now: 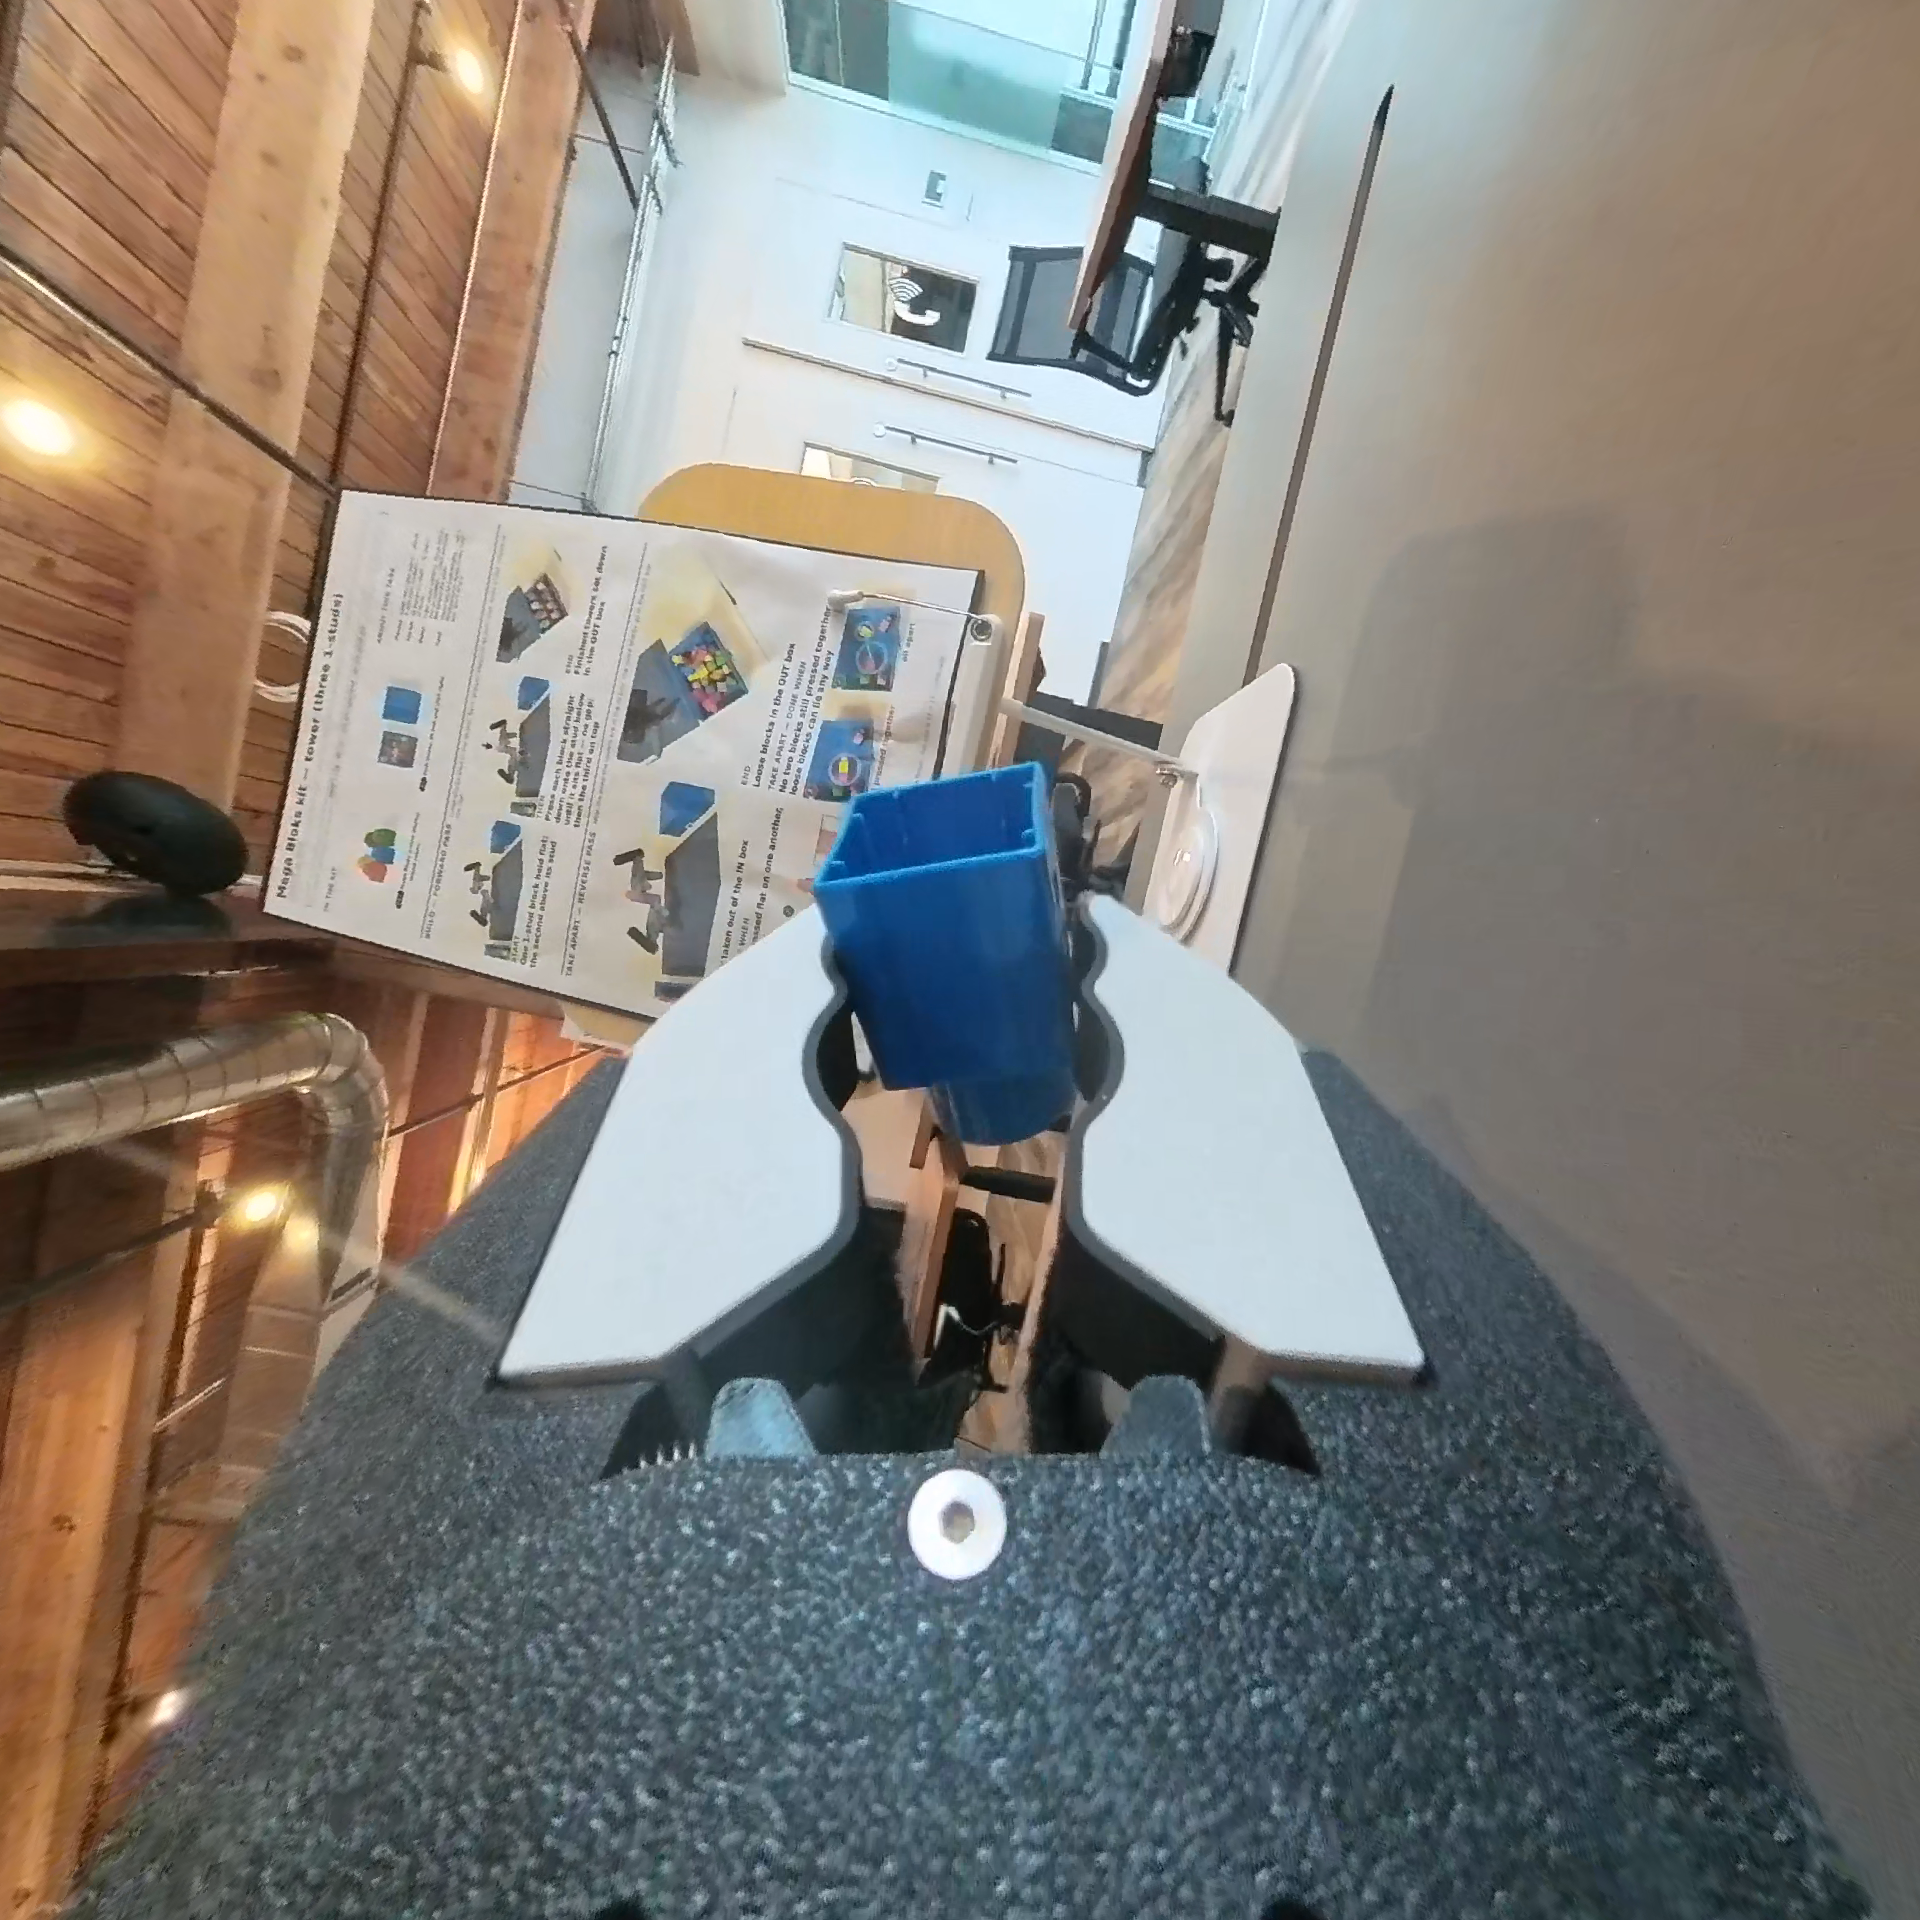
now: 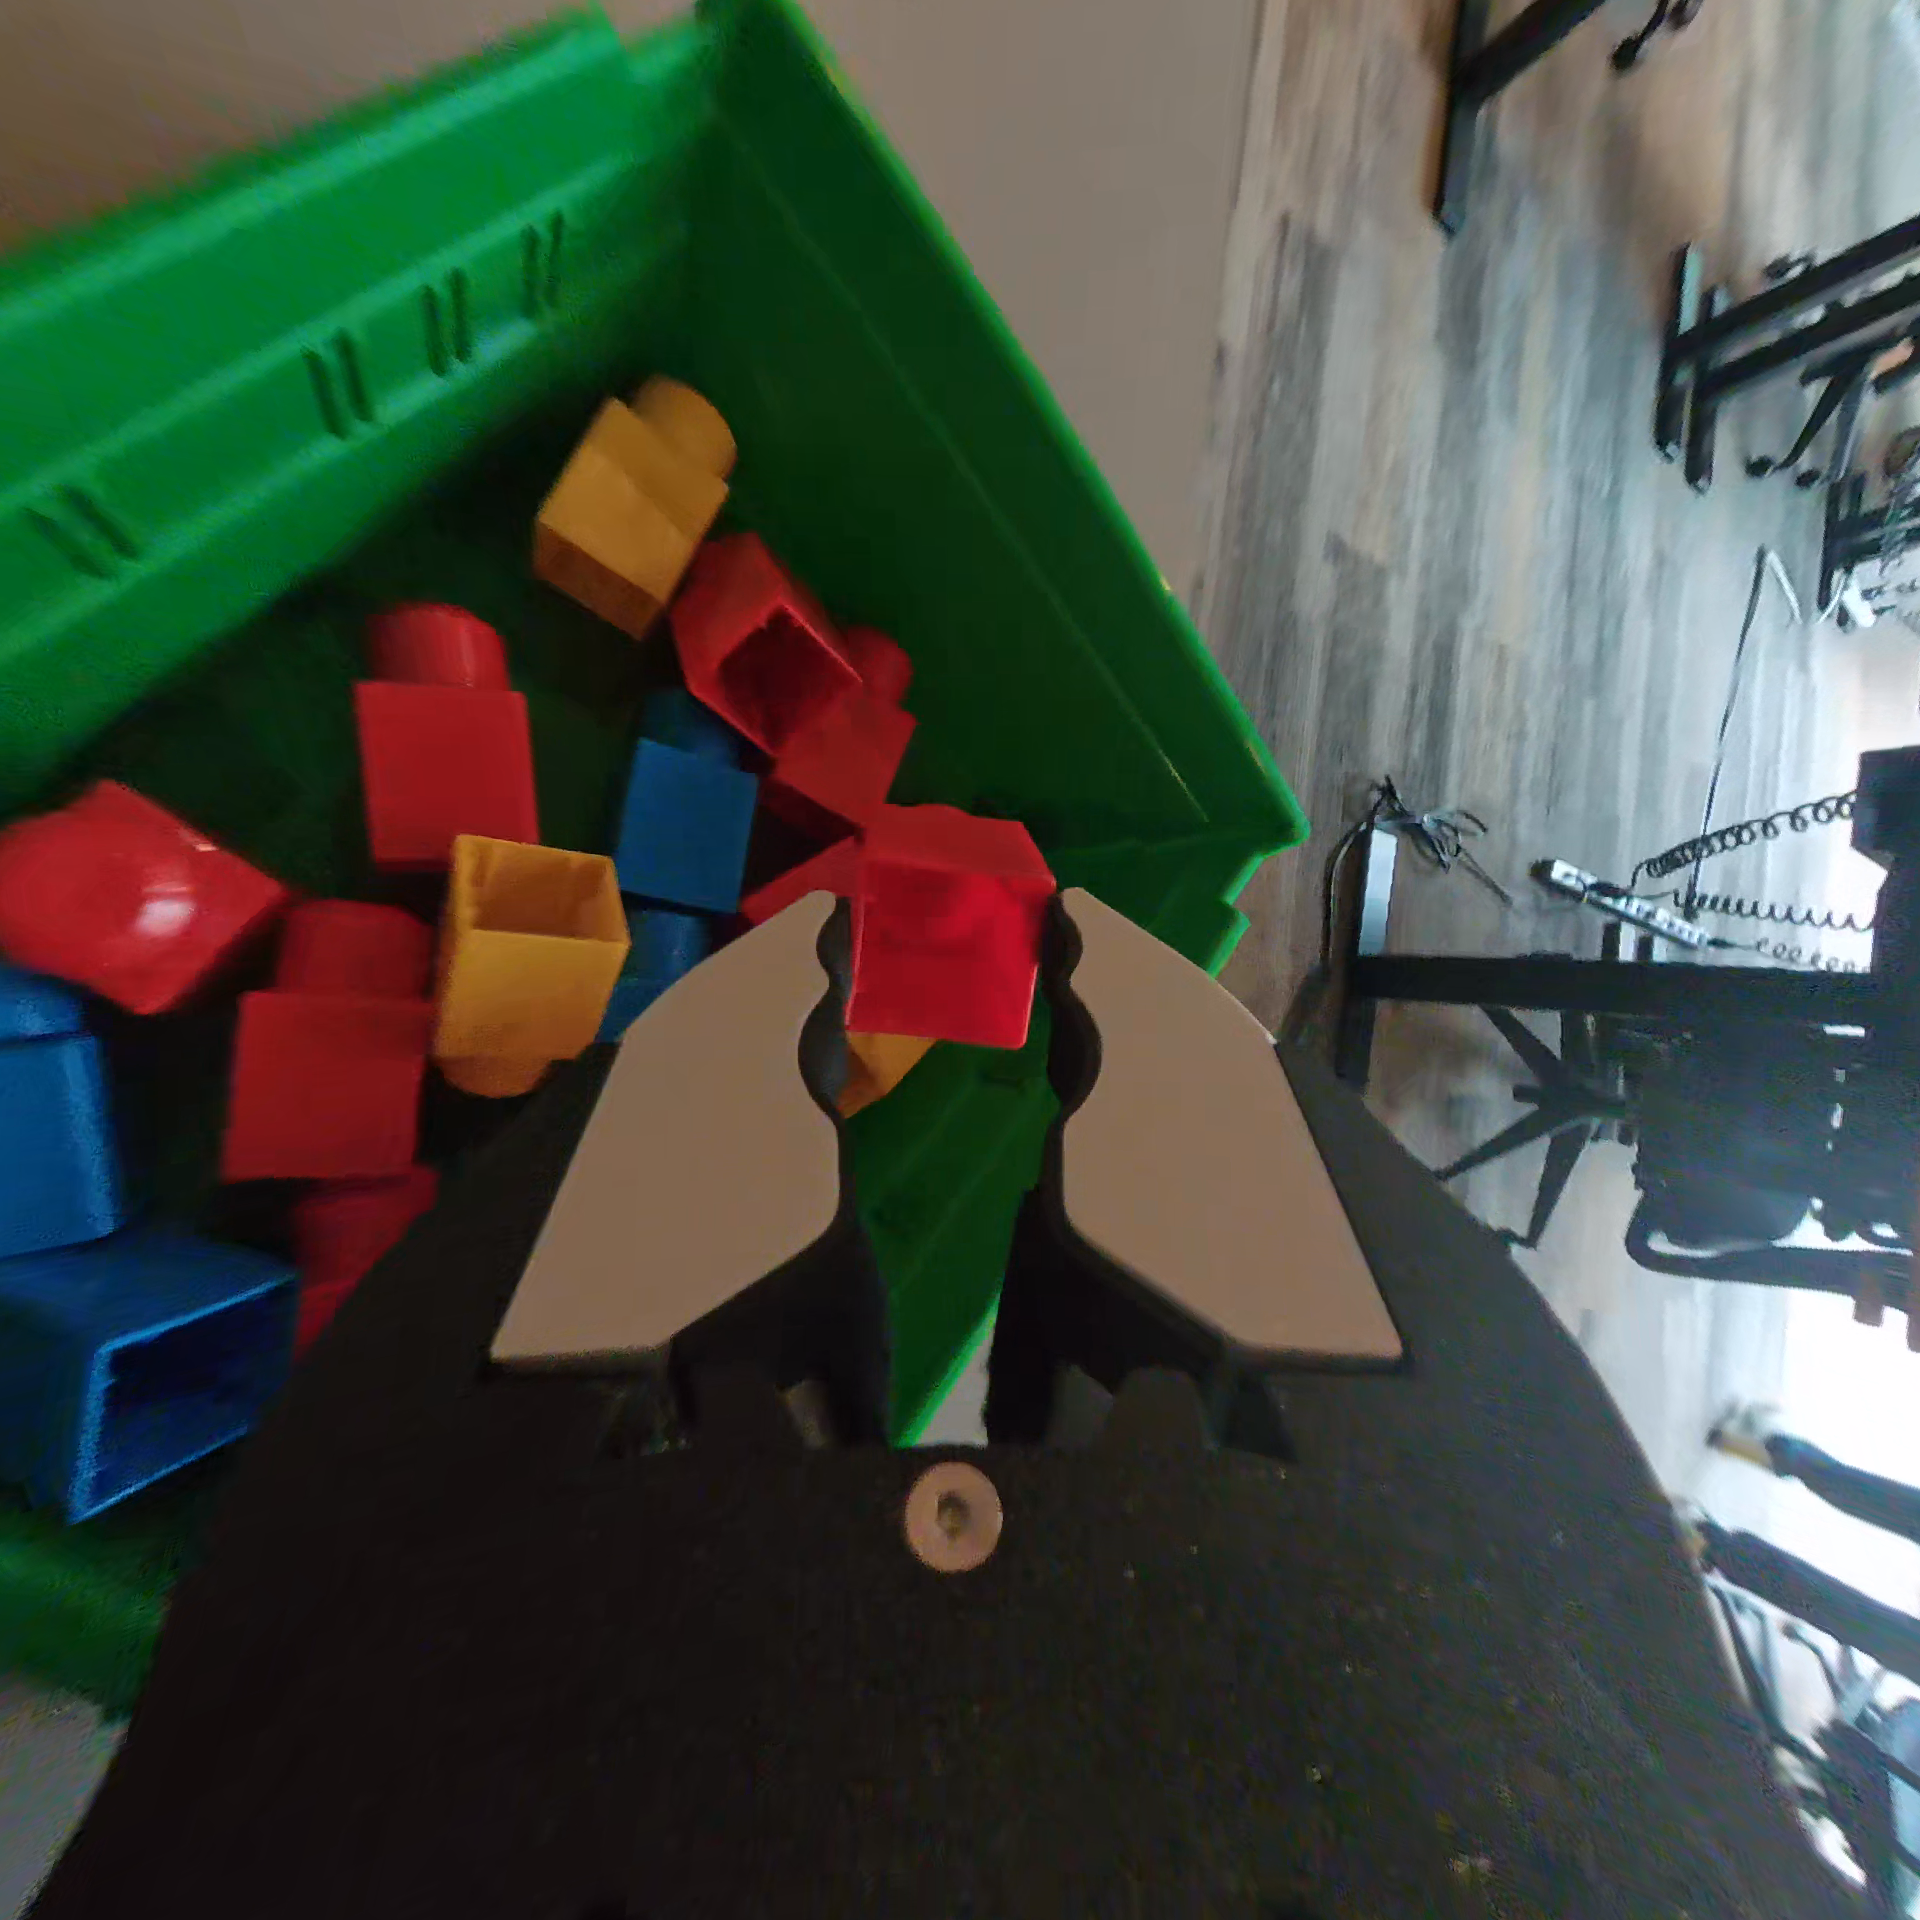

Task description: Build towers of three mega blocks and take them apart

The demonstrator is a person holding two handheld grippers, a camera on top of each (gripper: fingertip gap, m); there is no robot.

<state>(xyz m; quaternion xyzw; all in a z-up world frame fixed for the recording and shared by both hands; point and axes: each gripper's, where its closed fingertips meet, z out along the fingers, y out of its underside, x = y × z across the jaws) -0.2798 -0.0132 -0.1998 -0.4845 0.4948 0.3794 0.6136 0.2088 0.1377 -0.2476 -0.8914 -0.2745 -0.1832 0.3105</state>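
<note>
My left view is sharp and evenly lit, with warm ceiling spots (image 1: 36,426) glaring at the left edge. My right view is smeared by motion blur; window glare burns out its lower right, and edges bend outward.

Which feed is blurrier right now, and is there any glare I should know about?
Right wrist view: motion blur smears the green bin and loose blocks, though the red block in the right gripper stays fairly crisp. Left wrist view: sharper, blue block in the left gripper is clear; ceiling lights flare, and wide-angle bending shows at the edges.
</note>
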